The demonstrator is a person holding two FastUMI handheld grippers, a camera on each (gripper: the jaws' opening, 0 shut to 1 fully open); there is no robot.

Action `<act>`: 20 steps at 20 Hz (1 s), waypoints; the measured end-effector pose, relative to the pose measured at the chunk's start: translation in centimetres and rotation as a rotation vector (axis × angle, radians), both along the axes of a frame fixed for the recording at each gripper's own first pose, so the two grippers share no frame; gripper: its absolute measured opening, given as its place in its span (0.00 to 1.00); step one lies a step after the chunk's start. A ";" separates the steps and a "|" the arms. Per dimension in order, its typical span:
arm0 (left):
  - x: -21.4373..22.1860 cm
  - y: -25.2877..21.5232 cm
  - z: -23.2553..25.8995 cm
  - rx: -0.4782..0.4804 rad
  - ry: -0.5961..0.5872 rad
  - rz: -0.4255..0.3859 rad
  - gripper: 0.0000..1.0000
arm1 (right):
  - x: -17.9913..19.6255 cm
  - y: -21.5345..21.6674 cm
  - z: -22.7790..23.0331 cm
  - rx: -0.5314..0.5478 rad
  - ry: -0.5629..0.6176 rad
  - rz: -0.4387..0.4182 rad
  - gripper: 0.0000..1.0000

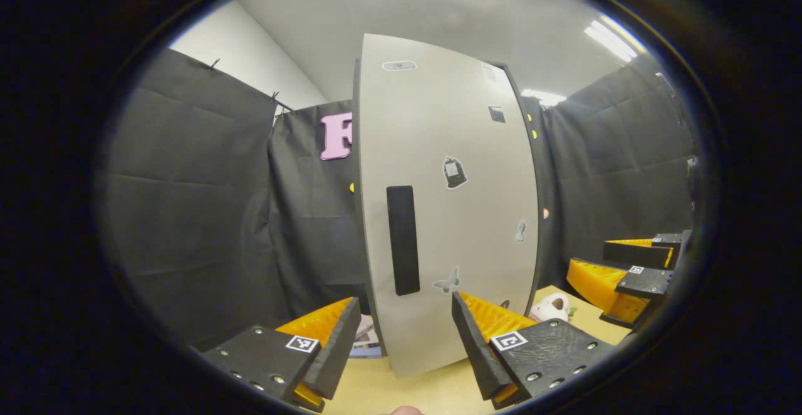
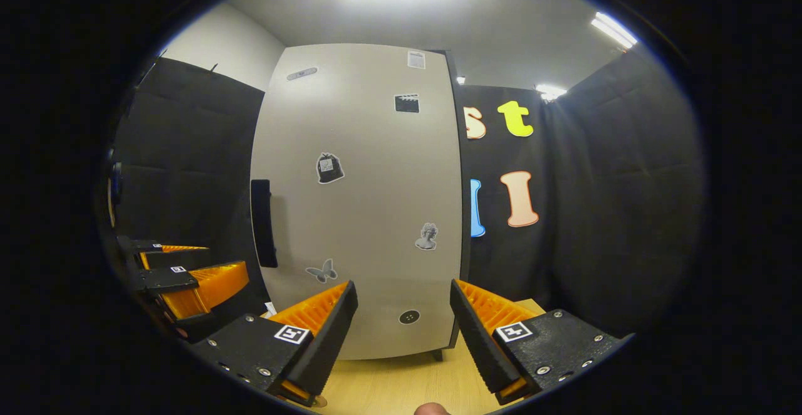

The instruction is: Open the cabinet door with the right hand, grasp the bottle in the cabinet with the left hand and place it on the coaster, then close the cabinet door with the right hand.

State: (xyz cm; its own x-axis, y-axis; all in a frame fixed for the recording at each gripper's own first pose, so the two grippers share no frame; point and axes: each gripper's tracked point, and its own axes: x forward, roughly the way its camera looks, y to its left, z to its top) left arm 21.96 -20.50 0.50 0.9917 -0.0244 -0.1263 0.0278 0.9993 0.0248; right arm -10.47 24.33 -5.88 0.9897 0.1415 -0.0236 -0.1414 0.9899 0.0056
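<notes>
While both claws hang spread wide and empty, the task stands at its first step, the door not yet opened. Right claw (image 2: pixel 401 327): jaws apart, holding nothing, facing the cabinet door (image 2: pixel 357 214) from near, low over the surface (image 2: pixel 401 383). Left claw (image 1: pixel 407 340): likewise wide, empty, waiting in front of the same door. Door: shut, pale, stickered; dark vertical handle (image 2: pixel 262 222) on its left edge, left of the right claw's line. Bottle: presumably behind the shut door, hidden. Coaster: cannot be told. A small white object (image 1: pixel 551 307) lies on the surface at the door's right. Next move, by judgement: right claw shifts left to the handle, closes on it, pulls outward.
</notes>
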 end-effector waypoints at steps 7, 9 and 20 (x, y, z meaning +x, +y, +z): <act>0.3 0.2 0.1 0.020 -0.012 0.001 0.88 | 0.2 -0.2 0.4 -0.005 -0.008 0.007 0.92; 0.3 -0.1 0.1 0.007 -0.012 -0.006 0.84 | 0.2 -0.3 0.2 -0.015 -0.008 0.008 0.92; 0.3 -0.4 0.2 -0.001 -0.015 -0.013 0.84 | -0.1 0.0 0.1 -0.031 -0.016 0.020 0.93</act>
State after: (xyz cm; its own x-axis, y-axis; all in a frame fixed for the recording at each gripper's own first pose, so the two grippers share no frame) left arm 22.24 -20.86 0.70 0.9931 -0.0378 -0.1111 0.0407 0.9989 0.0243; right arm -10.53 24.32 -5.76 0.9869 0.1609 -0.0123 -0.1612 0.9865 -0.0279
